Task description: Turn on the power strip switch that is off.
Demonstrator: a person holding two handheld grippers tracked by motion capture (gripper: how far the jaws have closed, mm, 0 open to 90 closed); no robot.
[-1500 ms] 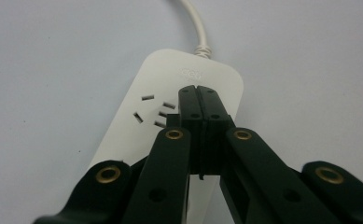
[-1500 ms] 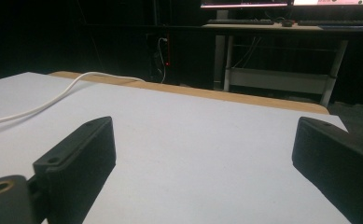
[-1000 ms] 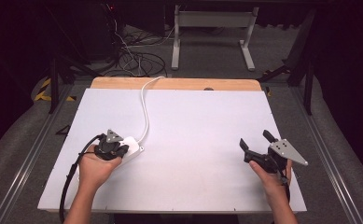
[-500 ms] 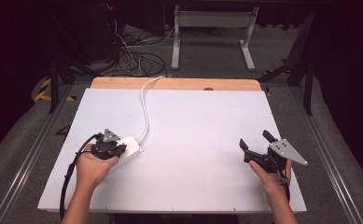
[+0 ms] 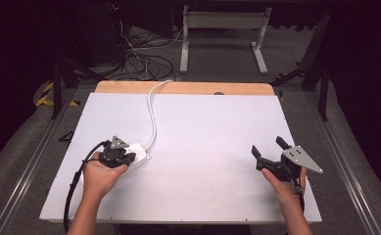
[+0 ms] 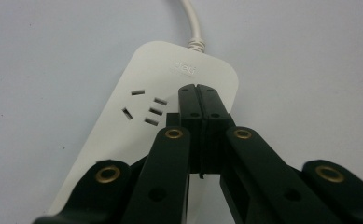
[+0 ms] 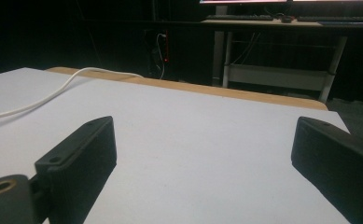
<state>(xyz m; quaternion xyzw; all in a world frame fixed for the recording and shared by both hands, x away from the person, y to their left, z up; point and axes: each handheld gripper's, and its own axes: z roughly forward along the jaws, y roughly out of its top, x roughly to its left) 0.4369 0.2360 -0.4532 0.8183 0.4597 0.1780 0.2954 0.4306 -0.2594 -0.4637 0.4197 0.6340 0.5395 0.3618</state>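
A white power strip [image 5: 139,153] lies flat on the white table top at the front left. Its face [image 6: 170,79] shows a group of socket slots and a small logo. Its white cable [image 5: 152,112] runs away over the table's far edge. My left gripper [image 5: 128,156] hovers right over the strip, jaws shut against each other with nothing between them, and its tips [image 6: 198,91] are above the strip's cable end. My right gripper [image 5: 267,145] rests at the front right, open and empty [image 7: 202,140], pointing across the bare table.
The table top [image 5: 217,137] is a white board with a wooden strip [image 5: 188,88] along its far edge. The white cable [image 7: 44,99] crosses the far left. Beyond the table are a dark floor, tangled cables [image 5: 144,63] and a desk frame [image 5: 222,29].
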